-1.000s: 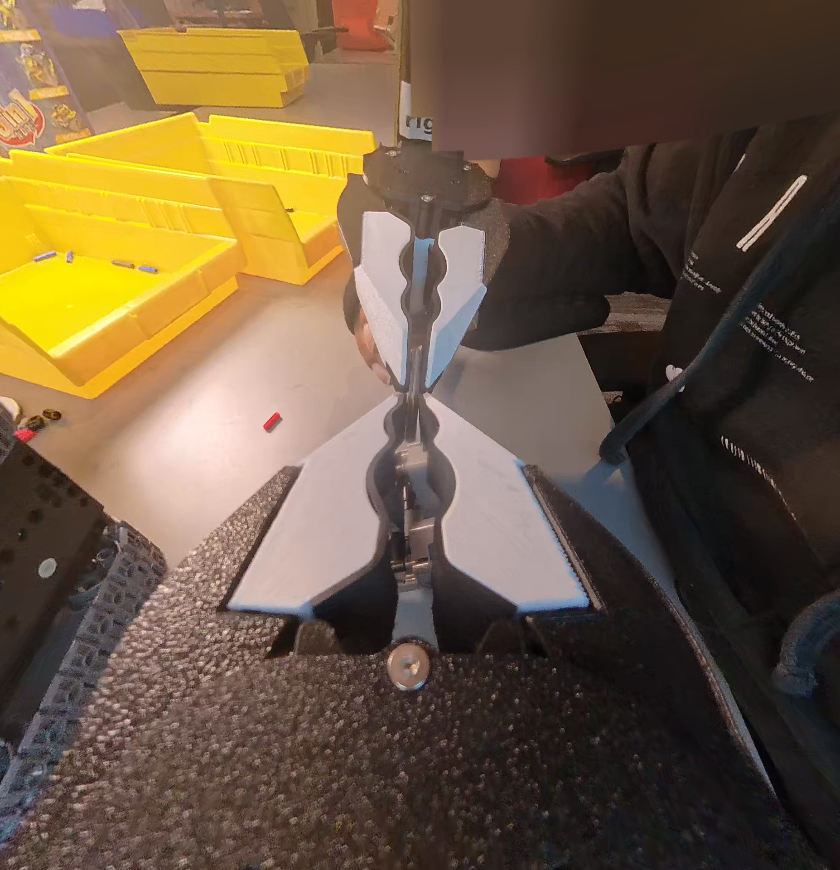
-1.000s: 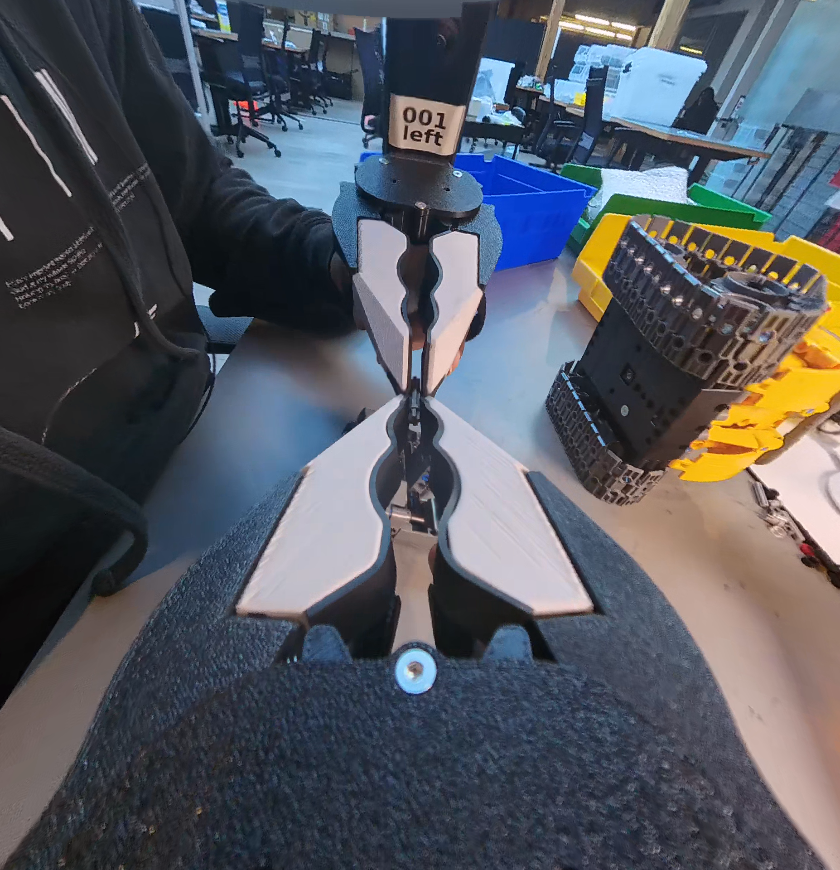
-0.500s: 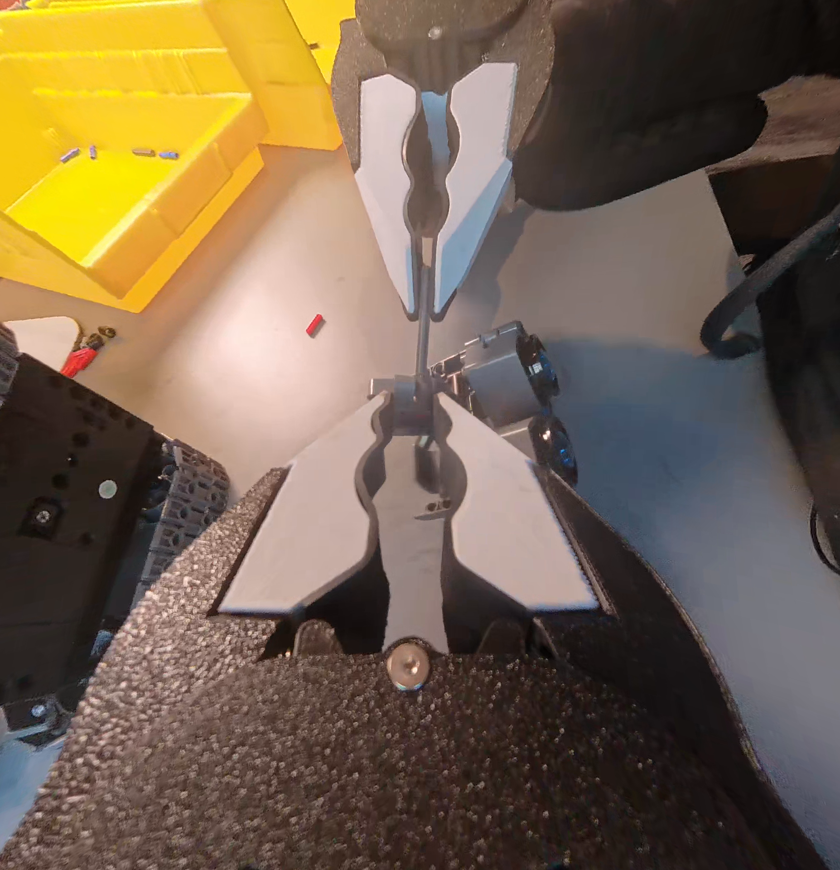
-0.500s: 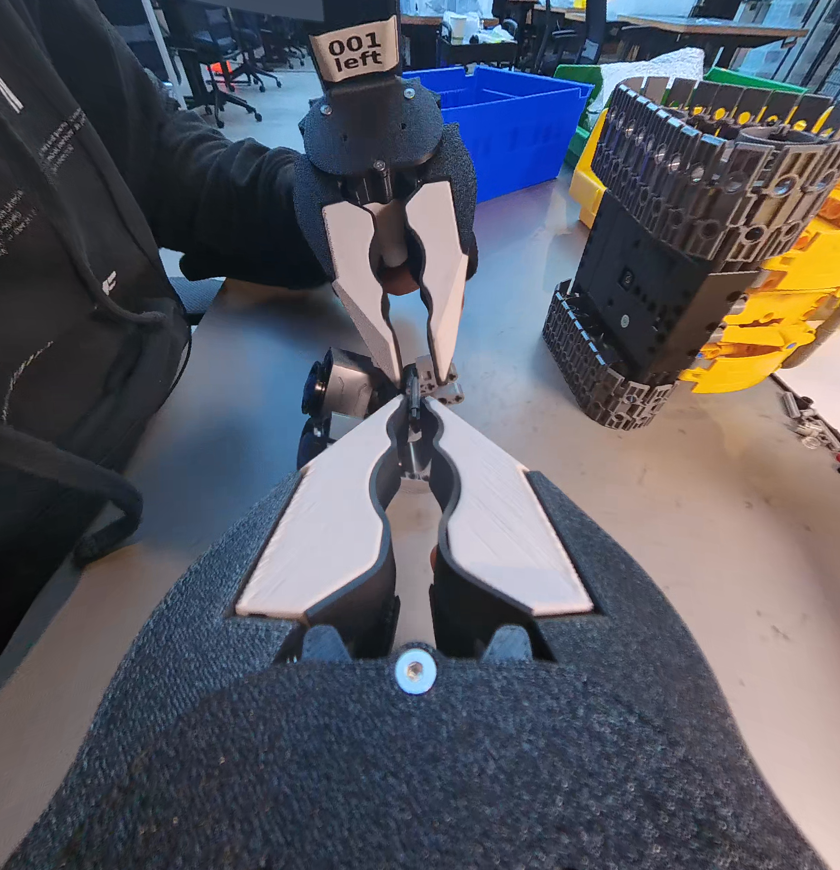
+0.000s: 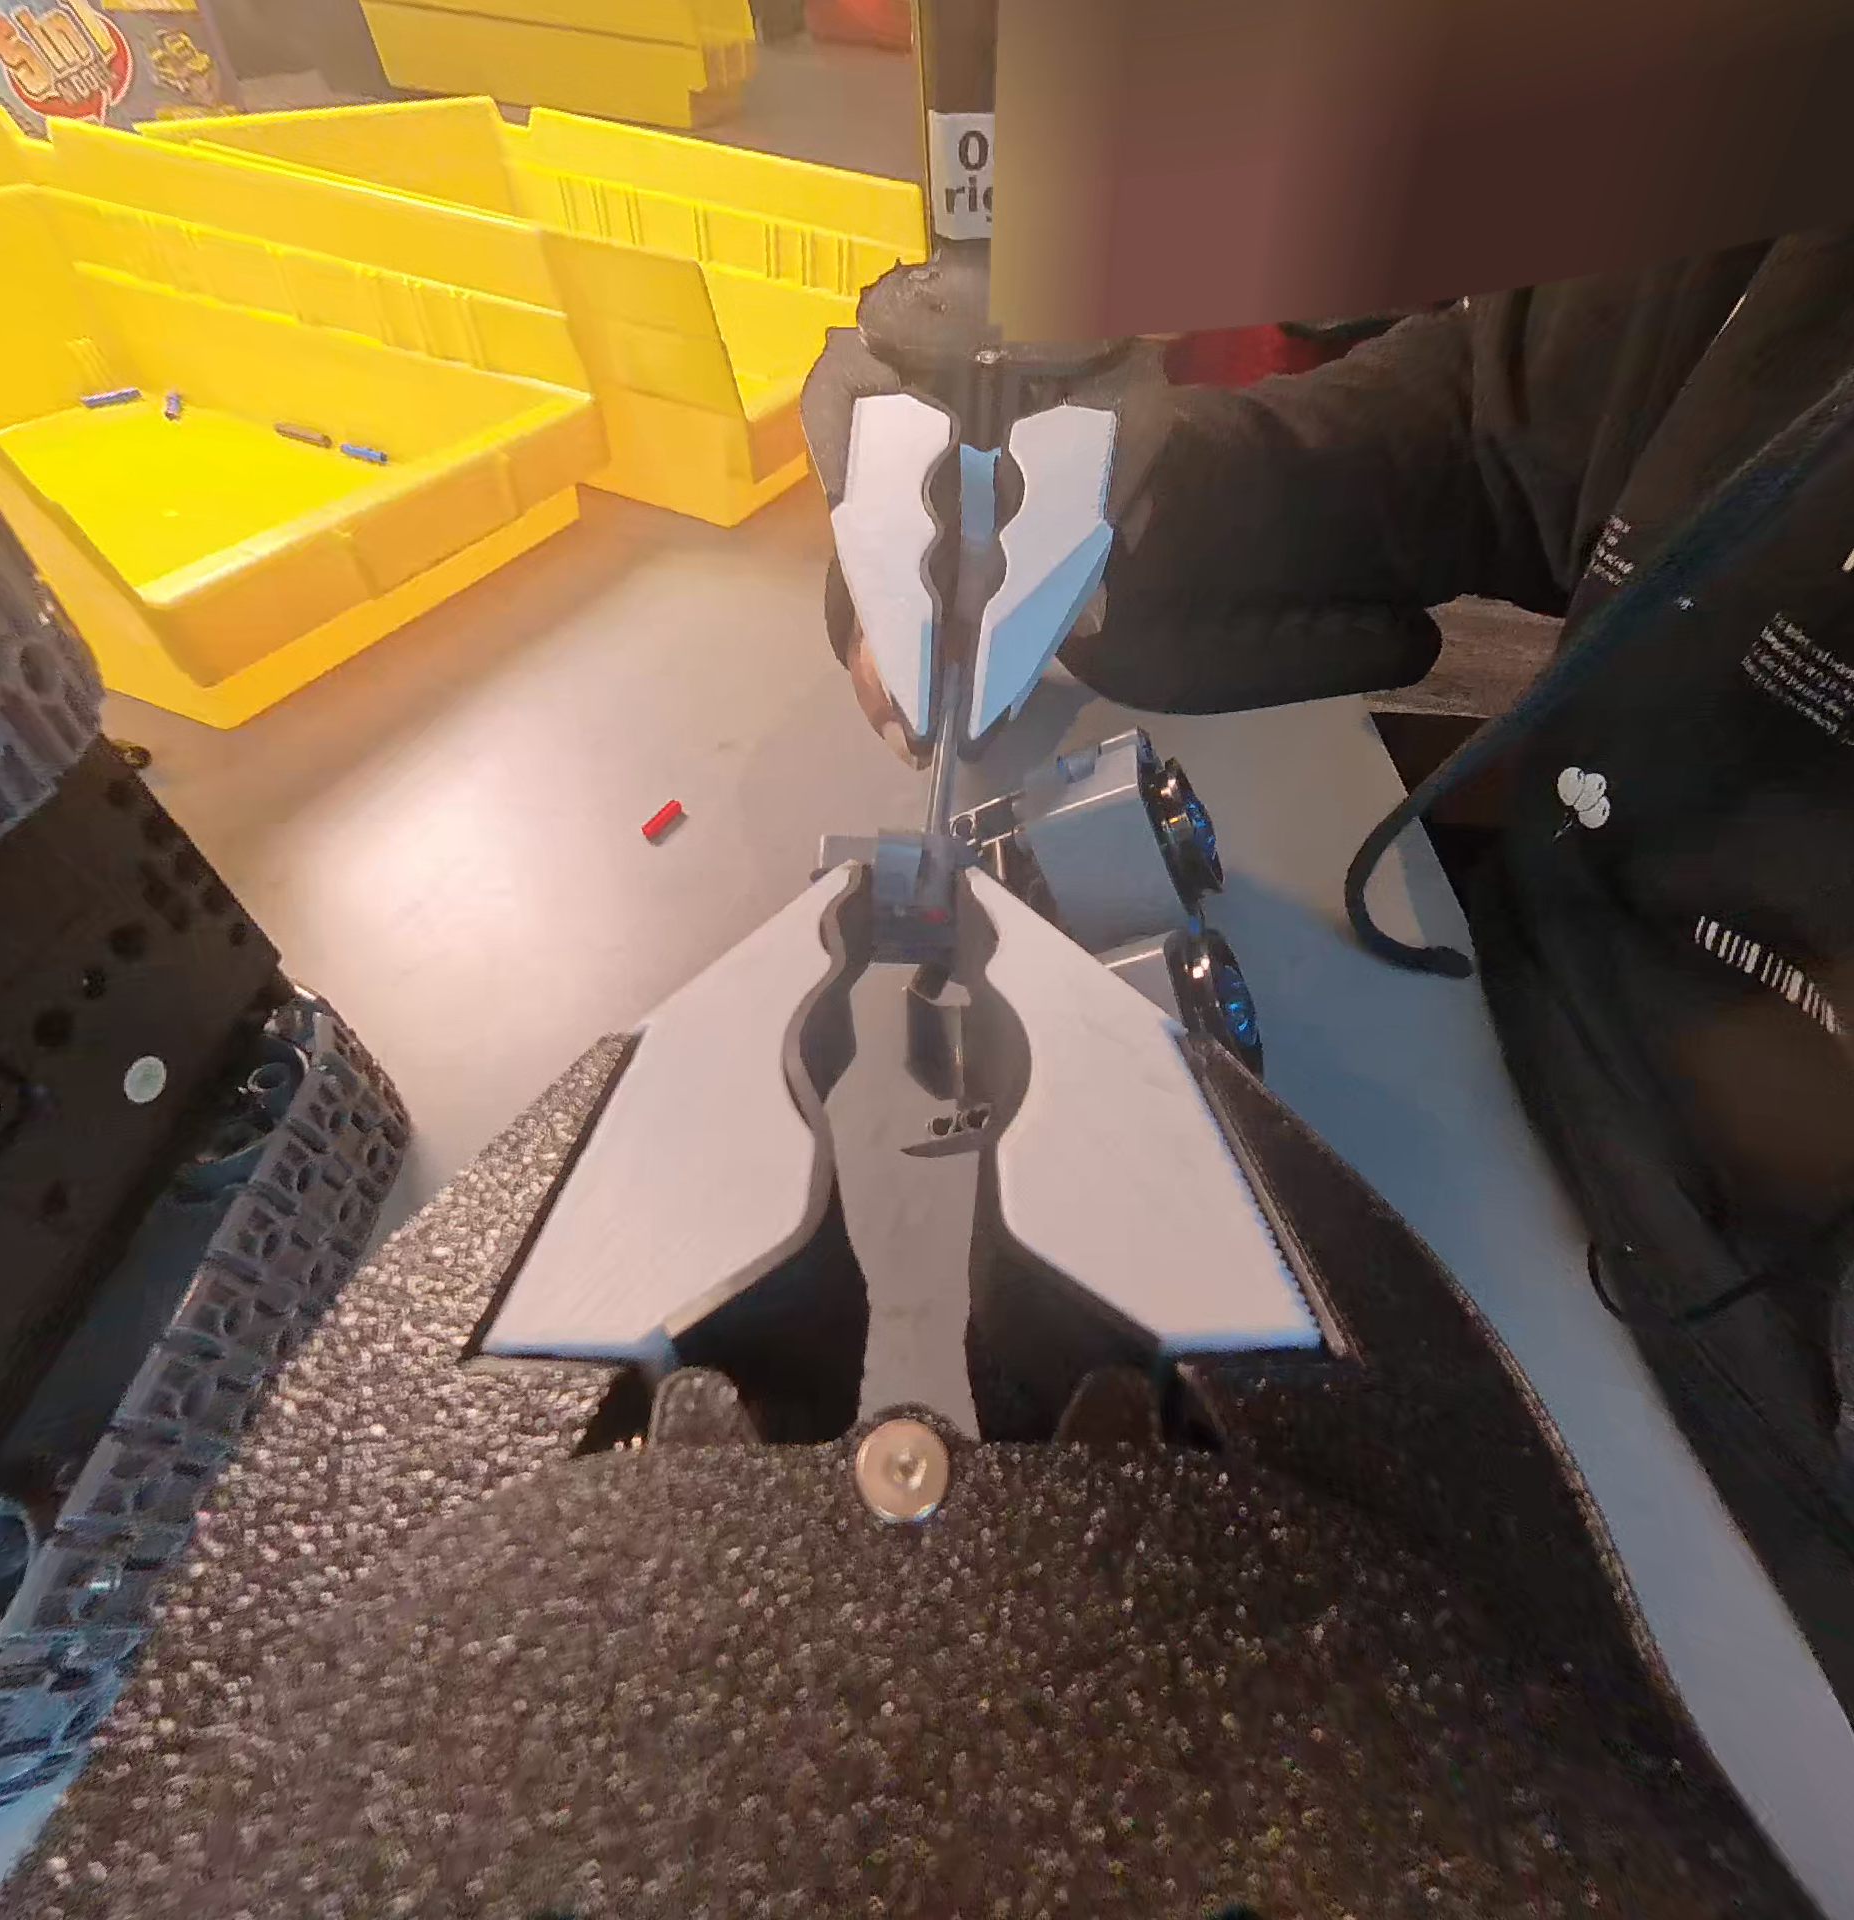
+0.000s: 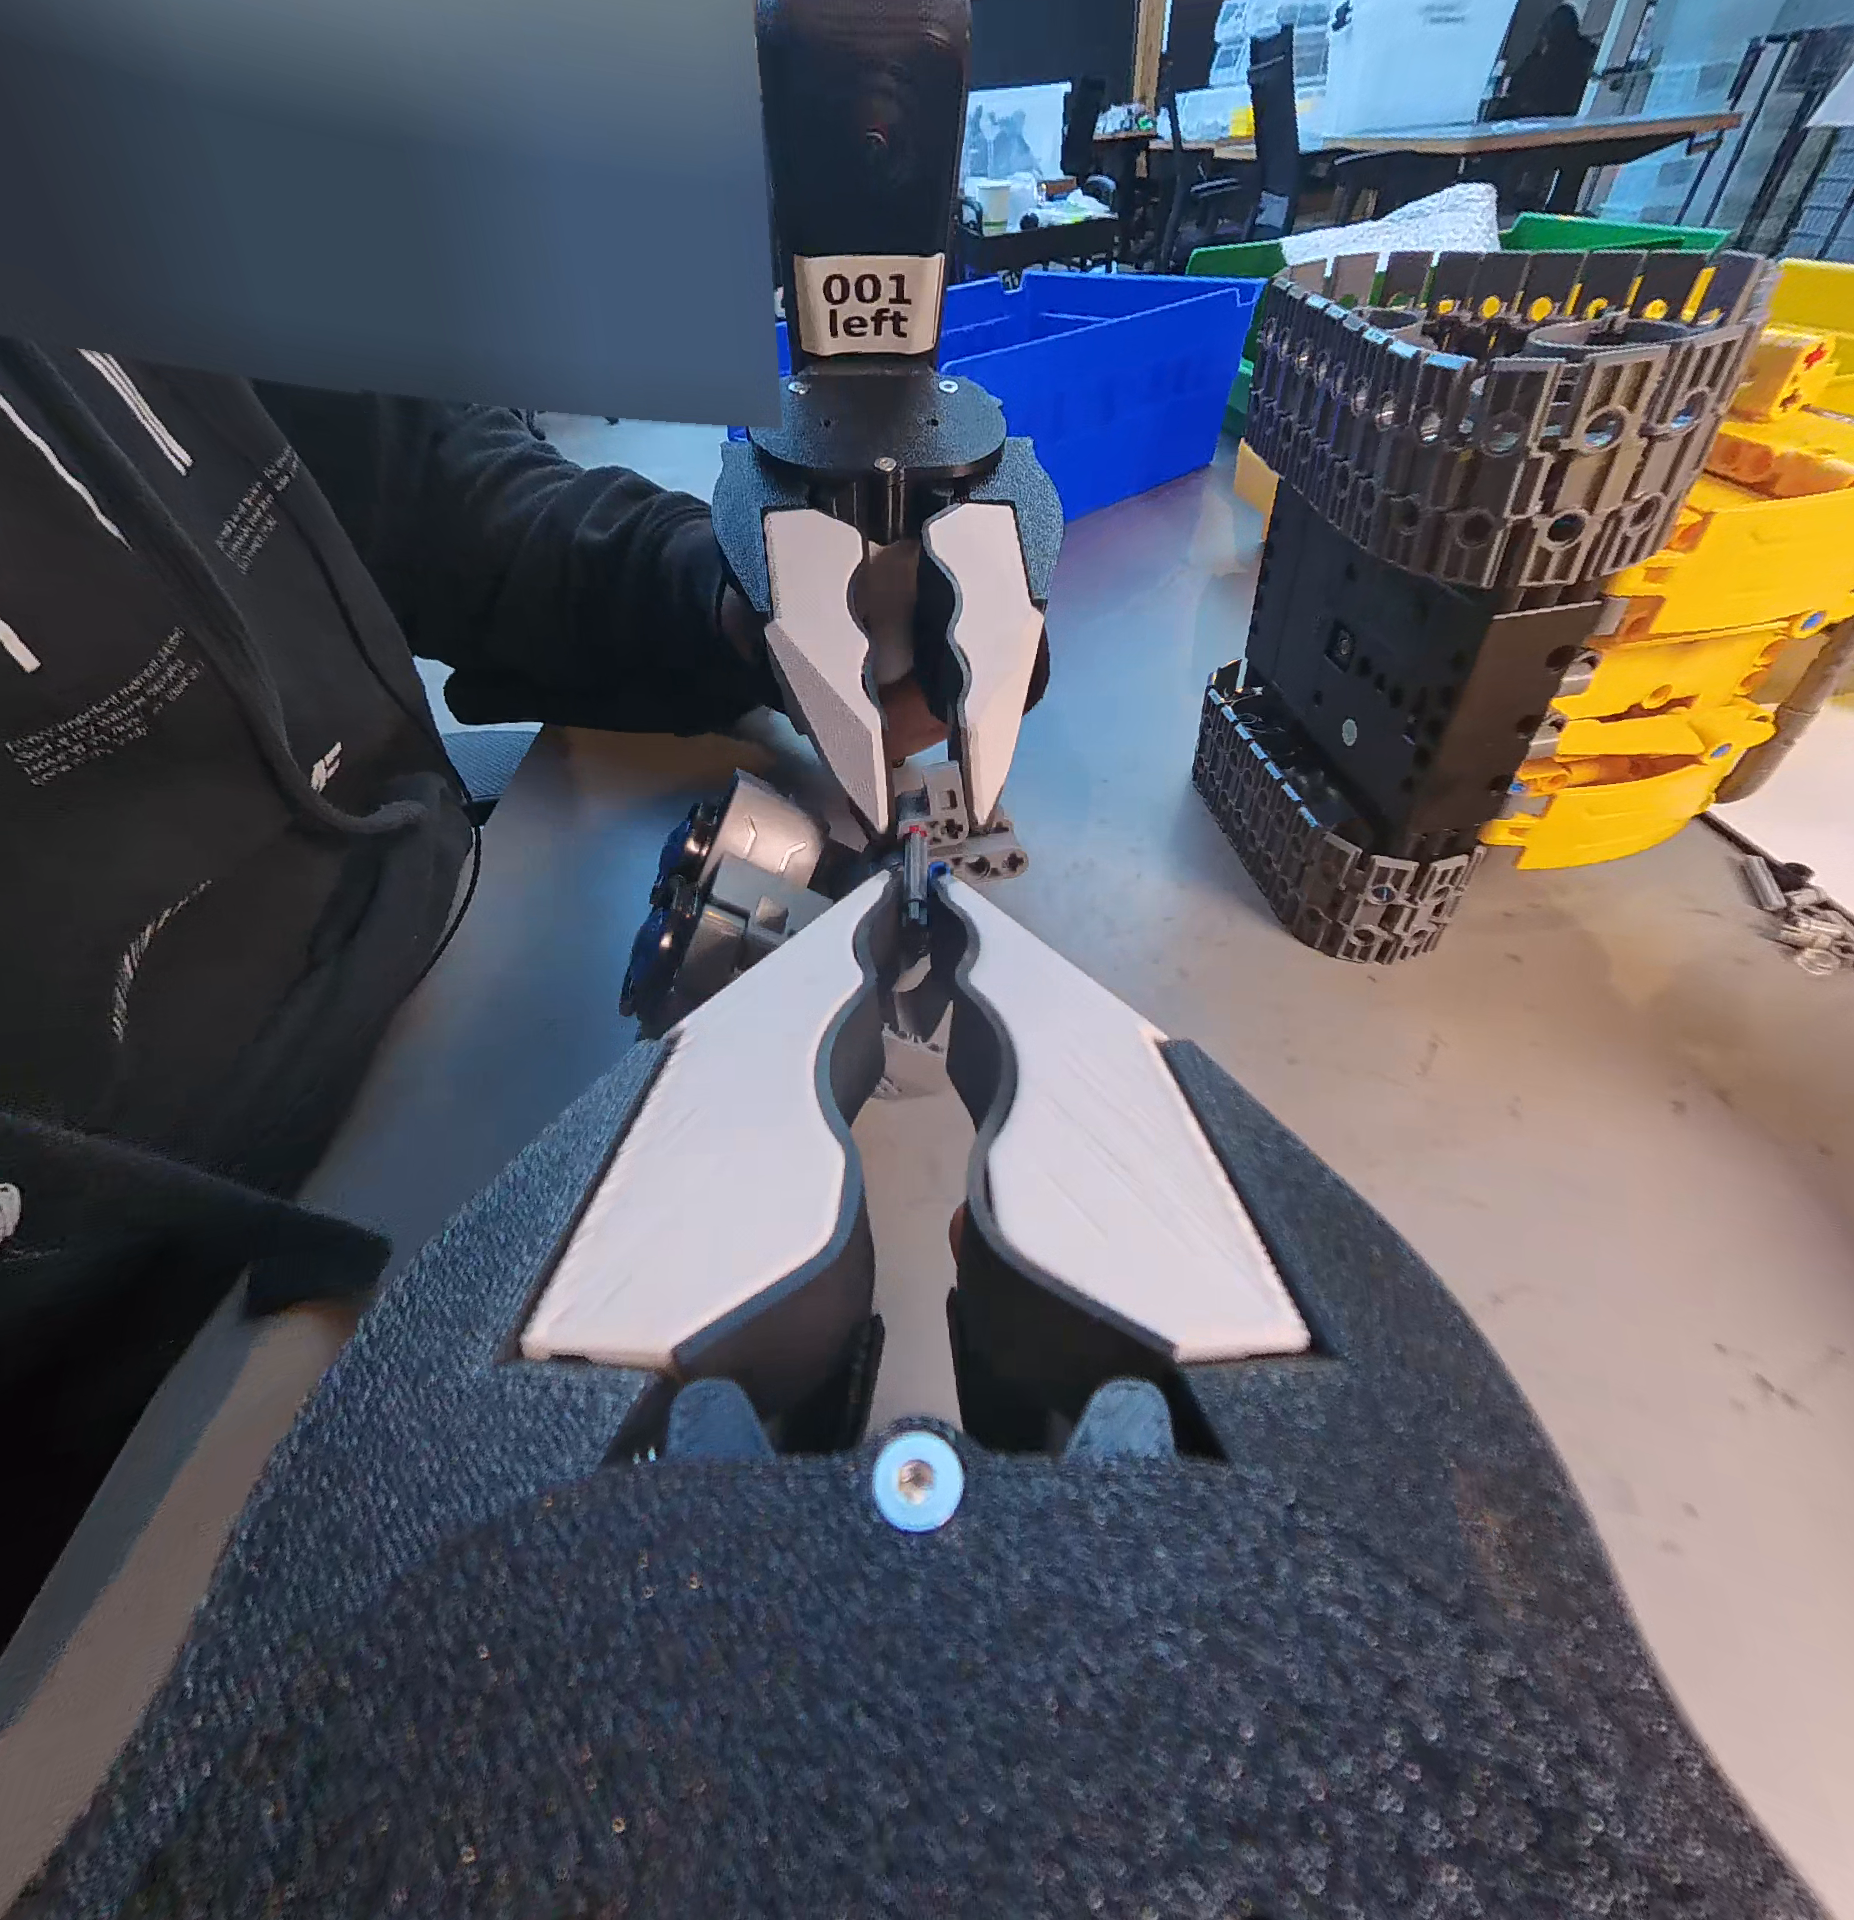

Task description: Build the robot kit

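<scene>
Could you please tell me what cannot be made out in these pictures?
Left wrist view: axle end in the grey part, hidden by the left claw.
Left wrist view: pieces in the bin, too small.
Left wrist view: tracked model, cut by the edge.
Right wrist view: wheels, partly behind the right claw.

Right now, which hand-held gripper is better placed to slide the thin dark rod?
Probably right: the right hand-held gripper is shut on the thin dark axle, lined up along it. The left hand-held gripper is shut on the grey toy-brick assembly, bracing it.
</scene>
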The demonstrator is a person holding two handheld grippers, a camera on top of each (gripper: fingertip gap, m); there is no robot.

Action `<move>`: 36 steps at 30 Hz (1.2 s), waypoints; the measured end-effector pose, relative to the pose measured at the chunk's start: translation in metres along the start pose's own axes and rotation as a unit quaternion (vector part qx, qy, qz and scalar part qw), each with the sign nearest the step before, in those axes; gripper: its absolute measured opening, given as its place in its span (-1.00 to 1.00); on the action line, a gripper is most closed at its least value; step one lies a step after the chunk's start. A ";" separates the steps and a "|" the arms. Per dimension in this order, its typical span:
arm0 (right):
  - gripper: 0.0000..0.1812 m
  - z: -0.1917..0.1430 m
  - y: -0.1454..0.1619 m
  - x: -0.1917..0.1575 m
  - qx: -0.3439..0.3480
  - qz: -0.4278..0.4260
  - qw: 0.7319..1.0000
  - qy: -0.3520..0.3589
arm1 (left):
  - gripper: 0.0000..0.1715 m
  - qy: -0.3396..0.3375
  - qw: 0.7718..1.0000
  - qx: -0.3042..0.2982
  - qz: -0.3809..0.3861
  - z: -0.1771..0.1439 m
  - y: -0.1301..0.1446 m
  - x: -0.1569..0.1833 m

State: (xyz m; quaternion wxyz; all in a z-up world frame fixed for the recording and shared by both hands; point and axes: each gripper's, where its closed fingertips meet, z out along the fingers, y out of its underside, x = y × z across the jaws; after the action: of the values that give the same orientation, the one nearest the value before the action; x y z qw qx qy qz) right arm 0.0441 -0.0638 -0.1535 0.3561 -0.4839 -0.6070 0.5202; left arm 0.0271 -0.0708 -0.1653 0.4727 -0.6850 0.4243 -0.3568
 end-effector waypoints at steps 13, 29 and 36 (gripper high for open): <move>-0.97 -0.002 -0.013 -0.002 0.043 0.005 0.999 -0.006 | -0.85 0.008 0.999 0.041 -0.015 -0.004 -0.013 0.002; -0.98 0.003 -0.016 -0.008 0.056 -0.012 0.998 0.006 | -0.86 0.002 0.999 0.033 -0.018 -0.005 -0.011 0.005; -0.99 0.026 -0.012 -0.029 0.032 -0.030 0.998 -0.033 | -0.88 0.030 0.999 0.020 -0.001 0.013 -0.011 0.025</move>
State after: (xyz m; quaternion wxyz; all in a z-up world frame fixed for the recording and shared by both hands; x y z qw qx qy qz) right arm 0.0256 -0.0993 -0.1446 0.3671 -0.4364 -0.6154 0.5441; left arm 0.0514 -0.0868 -0.1564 0.4730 -0.6648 0.4302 -0.3864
